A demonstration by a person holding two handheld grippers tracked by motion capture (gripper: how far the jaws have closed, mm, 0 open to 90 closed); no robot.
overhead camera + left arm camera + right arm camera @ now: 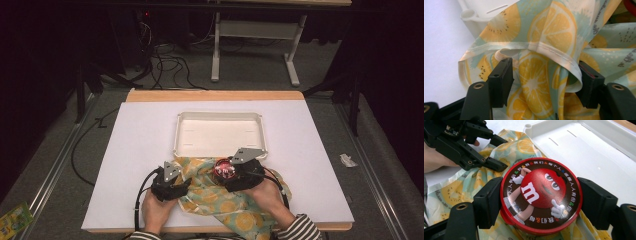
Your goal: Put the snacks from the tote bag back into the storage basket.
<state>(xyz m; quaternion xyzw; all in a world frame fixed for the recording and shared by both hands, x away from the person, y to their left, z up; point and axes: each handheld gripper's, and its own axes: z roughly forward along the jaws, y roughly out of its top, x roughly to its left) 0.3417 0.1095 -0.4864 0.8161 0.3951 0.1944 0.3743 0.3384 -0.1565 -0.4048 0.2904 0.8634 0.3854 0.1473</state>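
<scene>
Gripping from the bench's near edge, a person in striped sleeves works two grippers over a fruit-print cloth bag lying crumpled on the white bench. The left gripper has its jaws spread apart around a hemmed fold at the bag's left side, lemon-slice fabric bunched between them without being pinched. Just beyond, the right gripper is clamped on a round red candy tin, one jaw on either side of its printed lid, the tin sitting at the bag's mouth above the fabric. Farther back, a shallow white tray lies on the bench, its near rim touching the cloth.
</scene>
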